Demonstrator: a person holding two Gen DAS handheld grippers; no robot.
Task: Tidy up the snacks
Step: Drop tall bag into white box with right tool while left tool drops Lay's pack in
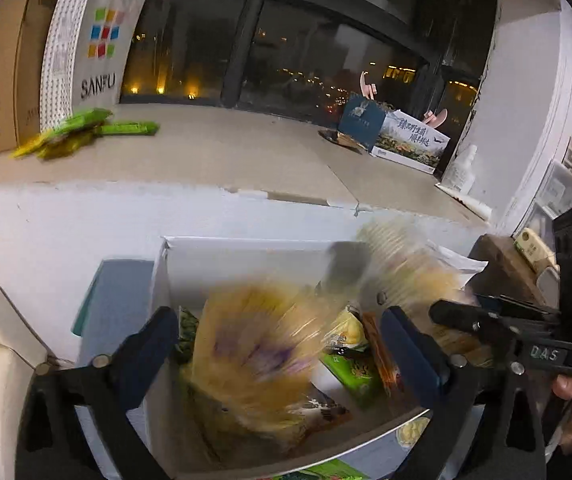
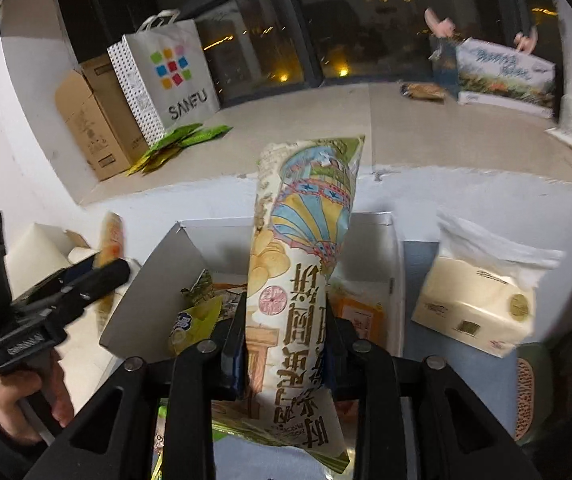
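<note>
A white cardboard box [image 1: 245,256] [image 2: 390,248] holds several snack packets. My right gripper [image 2: 283,344] is shut on a tall cracker pack with a balloon print [image 2: 302,264], held upright over the box; it shows blurred in the left wrist view [image 1: 406,272]. My left gripper [image 1: 277,344] is open above the box's left part, with a blurred yellow snack bag [image 1: 253,344] between and beyond its fingers, not clamped. The left gripper also appears at the left of the right wrist view [image 2: 97,272].
A tissue pack [image 2: 474,304] lies right of the box. On the window ledge stand a SANFU paper bag [image 1: 93,40] [image 2: 165,76], a brown carton [image 2: 93,120], green snack packets [image 1: 73,132] [image 2: 177,144] and a printed box [image 1: 406,140] [image 2: 506,76].
</note>
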